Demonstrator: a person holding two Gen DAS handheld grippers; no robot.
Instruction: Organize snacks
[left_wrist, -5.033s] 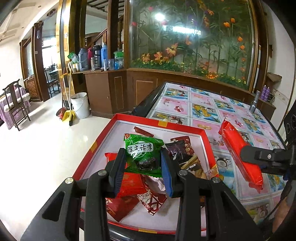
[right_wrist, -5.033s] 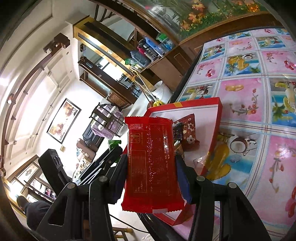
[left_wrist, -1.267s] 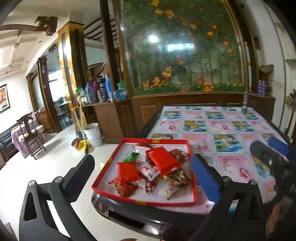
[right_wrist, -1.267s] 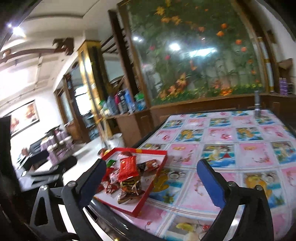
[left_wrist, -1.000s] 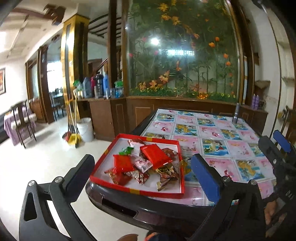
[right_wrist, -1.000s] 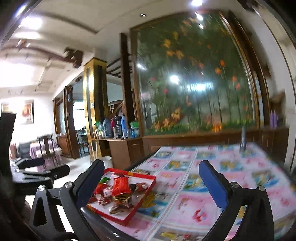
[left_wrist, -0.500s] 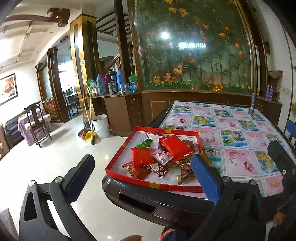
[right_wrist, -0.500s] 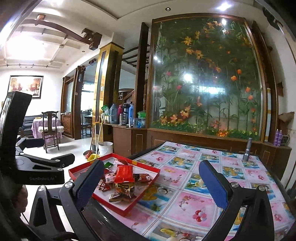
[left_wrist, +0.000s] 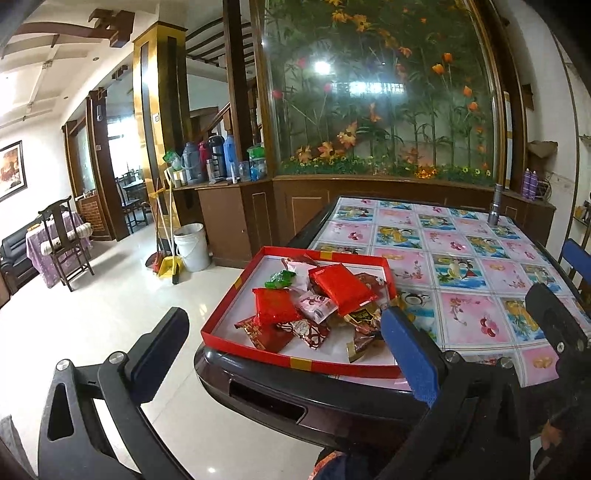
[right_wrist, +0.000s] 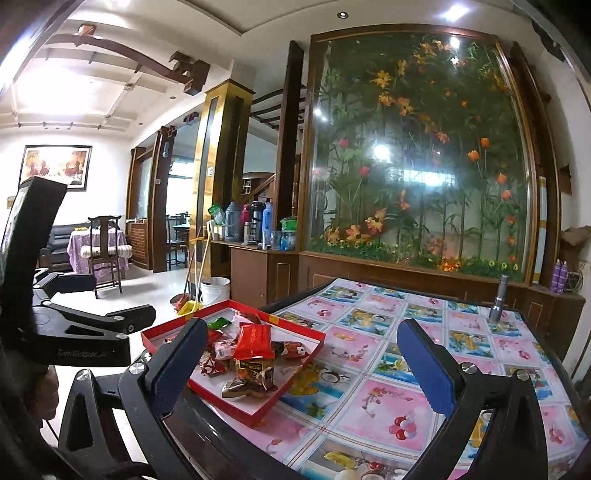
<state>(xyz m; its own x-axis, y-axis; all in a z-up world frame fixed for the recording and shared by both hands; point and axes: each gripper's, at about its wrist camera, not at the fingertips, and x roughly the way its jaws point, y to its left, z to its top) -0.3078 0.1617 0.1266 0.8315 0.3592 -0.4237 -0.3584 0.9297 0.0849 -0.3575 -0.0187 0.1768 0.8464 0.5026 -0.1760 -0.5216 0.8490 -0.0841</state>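
Both grippers hang back from the tabletop (left_wrist: 480, 258), left gripper (left_wrist: 284, 354) and right gripper (right_wrist: 299, 365) spread wide, empty; snacks (left_wrist: 314, 302) heaped in the red tray (left_wrist: 295, 360).

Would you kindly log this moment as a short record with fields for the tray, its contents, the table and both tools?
tray: red tray at the table's near left corner
contents: pile of wrapped snacks, including a red packet on top and a green packet
table: fruit-print cloth; metal flashlight standing at the far edge
left tool: open, empty
right tool: open, empty
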